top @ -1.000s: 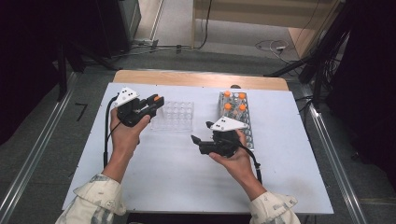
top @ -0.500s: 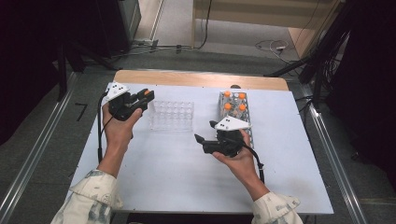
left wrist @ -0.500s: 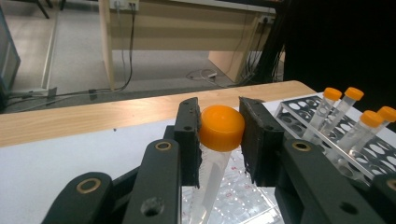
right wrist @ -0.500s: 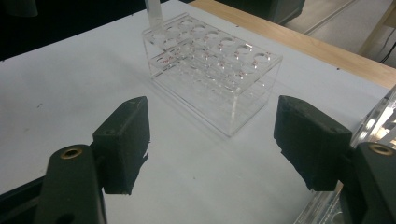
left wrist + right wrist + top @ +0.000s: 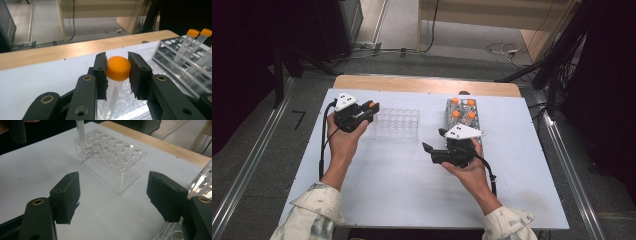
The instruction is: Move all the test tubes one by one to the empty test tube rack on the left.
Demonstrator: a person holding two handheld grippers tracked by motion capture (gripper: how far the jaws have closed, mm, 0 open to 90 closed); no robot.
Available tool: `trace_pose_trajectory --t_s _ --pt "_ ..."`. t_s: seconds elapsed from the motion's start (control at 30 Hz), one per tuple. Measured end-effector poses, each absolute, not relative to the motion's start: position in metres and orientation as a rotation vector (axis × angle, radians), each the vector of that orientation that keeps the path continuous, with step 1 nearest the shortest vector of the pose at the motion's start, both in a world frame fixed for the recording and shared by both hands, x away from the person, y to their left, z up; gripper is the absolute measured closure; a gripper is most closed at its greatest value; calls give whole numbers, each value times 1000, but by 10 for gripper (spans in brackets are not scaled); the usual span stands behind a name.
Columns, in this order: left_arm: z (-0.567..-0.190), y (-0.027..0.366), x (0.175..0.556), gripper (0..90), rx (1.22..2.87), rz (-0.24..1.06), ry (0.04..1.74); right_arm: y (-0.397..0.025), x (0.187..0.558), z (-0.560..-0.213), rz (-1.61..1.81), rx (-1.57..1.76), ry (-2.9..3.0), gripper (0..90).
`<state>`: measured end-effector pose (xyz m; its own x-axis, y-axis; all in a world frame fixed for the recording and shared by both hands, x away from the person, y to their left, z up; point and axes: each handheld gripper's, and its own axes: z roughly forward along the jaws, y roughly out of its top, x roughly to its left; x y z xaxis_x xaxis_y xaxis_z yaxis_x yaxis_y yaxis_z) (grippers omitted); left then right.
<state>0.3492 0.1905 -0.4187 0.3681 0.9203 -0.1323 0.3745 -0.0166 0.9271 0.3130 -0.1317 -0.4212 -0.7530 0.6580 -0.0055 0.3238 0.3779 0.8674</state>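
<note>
High view: left gripper (image 5: 371, 107) is raised at the clear rack's (image 5: 396, 125) left edge.
Left gripper: clamped on an orange-capped tube (image 5: 118, 68).
Right gripper (image 5: 430, 149): spread wide, held low over the tabletop (image 5: 402, 175).

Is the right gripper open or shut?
Open: the right gripper has its jaws spread wide with nothing between them, facing the clear tube rack.

Open tabletop (image 5: 392, 185) between clear rack (image 5: 396, 124) and tube rack (image 5: 463, 114) (grippers apart).
</note>
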Motion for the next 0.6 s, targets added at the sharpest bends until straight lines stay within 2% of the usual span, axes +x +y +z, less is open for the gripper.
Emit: trace_pose_trajectory --t_s 0.6 --pt "-439 189 348 687 1645 651 1206 -132 314 -424 1305 873 2298 255"
